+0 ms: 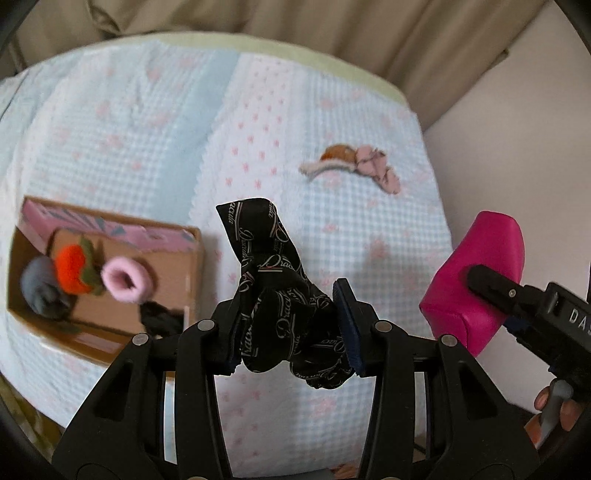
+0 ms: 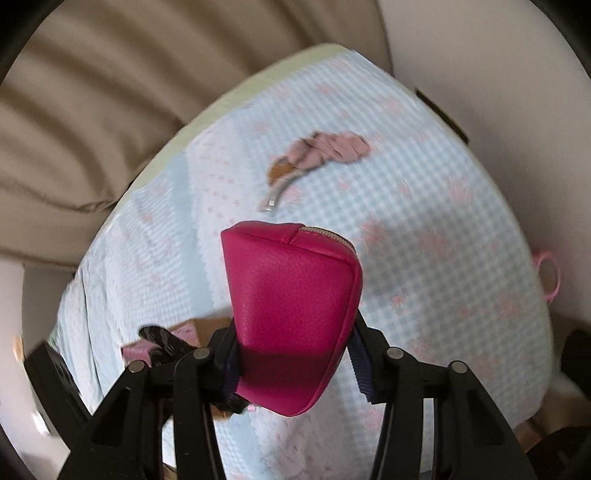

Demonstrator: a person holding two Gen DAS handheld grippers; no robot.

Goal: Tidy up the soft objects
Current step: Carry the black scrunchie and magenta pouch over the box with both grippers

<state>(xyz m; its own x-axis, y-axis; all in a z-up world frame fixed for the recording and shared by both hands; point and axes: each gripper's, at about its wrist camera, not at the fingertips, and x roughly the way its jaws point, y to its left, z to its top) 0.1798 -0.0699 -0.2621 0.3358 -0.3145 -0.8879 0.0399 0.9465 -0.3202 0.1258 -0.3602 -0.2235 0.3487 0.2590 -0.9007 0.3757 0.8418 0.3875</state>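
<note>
Black printed fabric scrunchie [image 1: 284, 295] pinched in left claw [image 1: 291, 325], lower centre, clear of bed; magenta leather zip pouch [image 2: 291, 317] clamped in right claw [image 2: 295, 369], likely both bound for cardboard box [image 1: 177, 295] at left.

Round table [image 1: 369, 77] under blue gingham cloth [image 1: 147, 110], beige curtains [image 1: 369, 26] behind, pale wall [image 1: 517, 147] alongside.
</note>
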